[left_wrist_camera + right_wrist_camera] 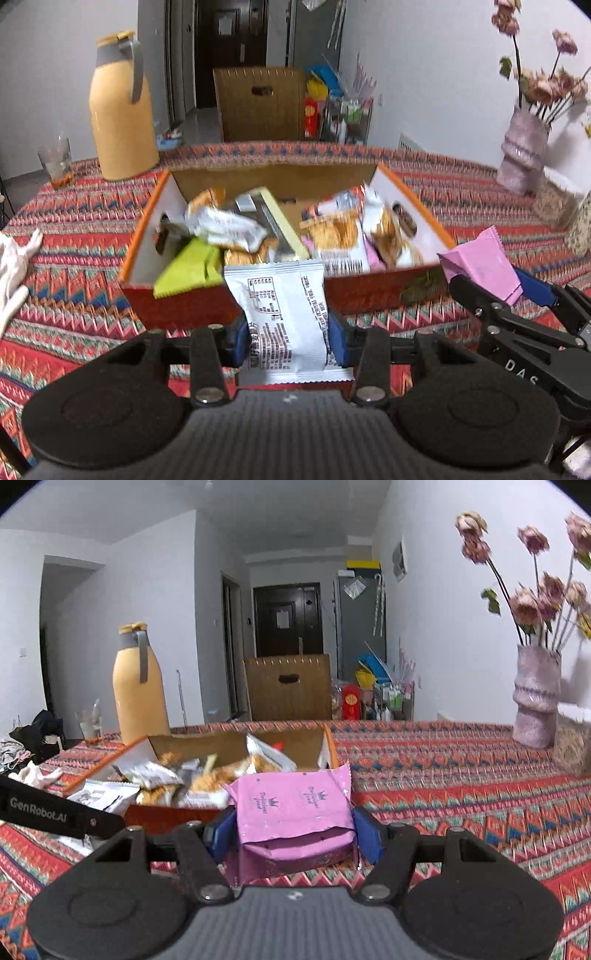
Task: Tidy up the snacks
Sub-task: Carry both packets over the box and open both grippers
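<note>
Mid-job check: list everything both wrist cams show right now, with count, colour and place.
snack box: one, orange-rimmed cardboard, table centre
loose snack packets: several, white, orange, green, inside the box
white packet: one, clamped in left tongs, before the box
pink packet: one, clamped in right tongs, right of the box
thermos: one, yellow, far left
glass: one, clear, beside thermos
vase: one, pinkish, dried flowers, far right
tablecloth: one, red patterned
left tongs: shut
right tongs: shut
</note>
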The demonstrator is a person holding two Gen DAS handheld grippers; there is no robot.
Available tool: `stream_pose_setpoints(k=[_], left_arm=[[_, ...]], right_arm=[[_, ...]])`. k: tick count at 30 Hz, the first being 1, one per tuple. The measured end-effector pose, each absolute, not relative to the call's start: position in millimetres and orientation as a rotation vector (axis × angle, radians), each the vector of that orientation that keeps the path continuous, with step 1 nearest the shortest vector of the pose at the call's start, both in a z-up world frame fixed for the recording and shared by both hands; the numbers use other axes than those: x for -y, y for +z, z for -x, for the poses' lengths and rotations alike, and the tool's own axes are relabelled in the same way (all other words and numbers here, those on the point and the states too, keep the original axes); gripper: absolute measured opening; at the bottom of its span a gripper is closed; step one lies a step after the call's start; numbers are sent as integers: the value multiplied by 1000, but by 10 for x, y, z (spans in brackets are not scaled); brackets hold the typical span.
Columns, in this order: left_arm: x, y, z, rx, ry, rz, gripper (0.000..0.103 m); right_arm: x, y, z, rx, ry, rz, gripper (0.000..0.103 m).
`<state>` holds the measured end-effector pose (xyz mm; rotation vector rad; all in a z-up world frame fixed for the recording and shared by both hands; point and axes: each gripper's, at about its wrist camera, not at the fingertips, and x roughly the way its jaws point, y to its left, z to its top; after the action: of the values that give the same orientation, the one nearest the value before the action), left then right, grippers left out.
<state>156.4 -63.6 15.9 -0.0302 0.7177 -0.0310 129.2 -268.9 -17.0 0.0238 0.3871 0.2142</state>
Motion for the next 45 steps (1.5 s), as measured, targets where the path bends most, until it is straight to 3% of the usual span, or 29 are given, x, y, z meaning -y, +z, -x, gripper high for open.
stream_pose_setpoints(k=[15, 29, 31, 34, 36, 37, 45], left_arm=[[323, 466, -2024, -590, 15, 92, 43], [55, 196, -2584, -637, 59, 113, 43], [21, 177, -2592, -639, 64, 118, 51], [-16, 194, -2546, -620, 89, 119, 84], [-36, 236, -2477, -587, 110, 109, 93], [-48, 257, -2445, -575, 114, 109, 100], [-121, 402, -2101, -517, 127, 100, 103]], right_arm=[[2265, 206, -1909, -323, 258, -6, 66], [1907, -27, -2567, -394, 271, 47, 69], [1893, -51, -2592, -396, 263, 53, 73], [1904, -44, -2594, -395, 245, 56, 89], [1958, -11, -2565, -380, 232, 38, 103], [1985, 11, -2544, -372, 226, 31, 103], [2204, 149, -2286, -350, 204, -28, 103]])
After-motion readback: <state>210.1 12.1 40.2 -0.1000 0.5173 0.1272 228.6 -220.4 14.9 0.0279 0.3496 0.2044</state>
